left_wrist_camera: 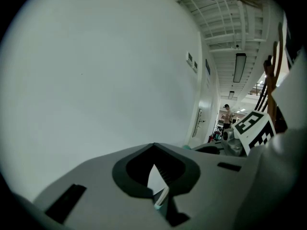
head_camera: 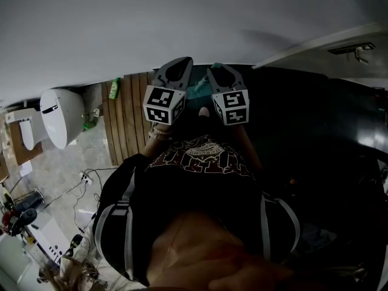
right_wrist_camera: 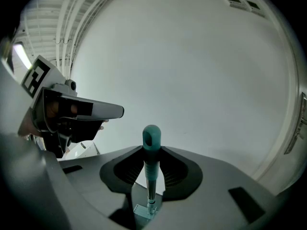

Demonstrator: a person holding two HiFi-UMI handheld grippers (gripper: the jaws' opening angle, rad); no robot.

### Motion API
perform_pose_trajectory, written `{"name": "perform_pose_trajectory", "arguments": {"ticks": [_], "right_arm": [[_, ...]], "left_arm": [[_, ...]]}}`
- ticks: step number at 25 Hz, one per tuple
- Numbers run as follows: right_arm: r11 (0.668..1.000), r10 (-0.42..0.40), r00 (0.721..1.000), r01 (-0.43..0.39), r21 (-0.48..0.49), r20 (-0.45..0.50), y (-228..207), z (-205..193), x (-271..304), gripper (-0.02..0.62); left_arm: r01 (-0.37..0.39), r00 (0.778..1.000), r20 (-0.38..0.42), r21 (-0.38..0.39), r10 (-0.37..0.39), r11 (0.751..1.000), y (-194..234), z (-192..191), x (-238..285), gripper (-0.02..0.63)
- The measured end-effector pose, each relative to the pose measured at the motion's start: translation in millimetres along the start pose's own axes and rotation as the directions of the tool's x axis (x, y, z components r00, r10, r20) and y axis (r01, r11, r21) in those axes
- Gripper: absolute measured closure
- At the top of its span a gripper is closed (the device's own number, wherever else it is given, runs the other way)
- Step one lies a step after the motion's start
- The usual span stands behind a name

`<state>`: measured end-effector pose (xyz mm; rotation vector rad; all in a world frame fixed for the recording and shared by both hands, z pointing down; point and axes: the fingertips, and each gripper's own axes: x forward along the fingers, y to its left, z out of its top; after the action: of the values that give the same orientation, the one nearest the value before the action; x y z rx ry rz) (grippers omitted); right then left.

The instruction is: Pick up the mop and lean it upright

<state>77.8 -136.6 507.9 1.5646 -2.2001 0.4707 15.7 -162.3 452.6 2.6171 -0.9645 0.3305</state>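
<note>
The mop handle point(right_wrist_camera: 151, 166) stands upright in the right gripper view, a thin metal shaft with a teal grip and a rounded teal cap with a hole. My right gripper point(right_wrist_camera: 151, 150) is shut on it just below the cap, in front of a plain white wall. In the head view a teal bit of the mop point(head_camera: 197, 90) shows between the two grippers. My left gripper point(head_camera: 180, 62) hovers beside my right gripper point(head_camera: 216, 68). In its own view the left gripper point(left_wrist_camera: 153, 166) has its tips together with nothing held. The mop head is hidden.
A white toilet point(head_camera: 60, 117) stands at the left on pale tiles, beside a strip of wooden boards point(head_camera: 130, 117) with a green bottle point(head_camera: 114, 88). Cables and clutter lie at the lower left. The white wall point(head_camera: 182, 17) is straight ahead. A distant person point(left_wrist_camera: 226, 115) stands down a corridor.
</note>
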Motion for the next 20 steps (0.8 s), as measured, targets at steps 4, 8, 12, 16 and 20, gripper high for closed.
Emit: {"name": "perform_pose_trajectory", "arguments": {"ticks": [4,8,12,16,20], "right_arm": [[1.0,0.003,1.0,-0.003,0.001,0.004,0,0,1,0.485],[1.0,0.004,1.0,-0.004,-0.001,0.008,2,3,3,0.485],[1.0,0.009,1.0,-0.009,-0.004,0.005,-1,5,8,0.485],[1.0,0.011,1.0,-0.011,-0.006,0.008,-4,6,14,0.485],[1.0,0.011,1.0,-0.011,-0.01,0.012,-4,10,20,0.485]], "left_arm": [[-0.006,1.0,0.001,0.0,0.006,1.0,1,0,0,0.56],[-0.01,1.0,-0.001,-0.009,0.01,1.0,3,0,-2,0.56],[-0.013,1.0,-0.002,-0.01,0.013,1.0,6,0,1,0.56],[-0.014,1.0,-0.005,-0.018,0.014,1.0,8,-1,3,0.56],[-0.021,1.0,-0.008,-0.028,0.02,0.999,12,-2,2,0.56]]}}
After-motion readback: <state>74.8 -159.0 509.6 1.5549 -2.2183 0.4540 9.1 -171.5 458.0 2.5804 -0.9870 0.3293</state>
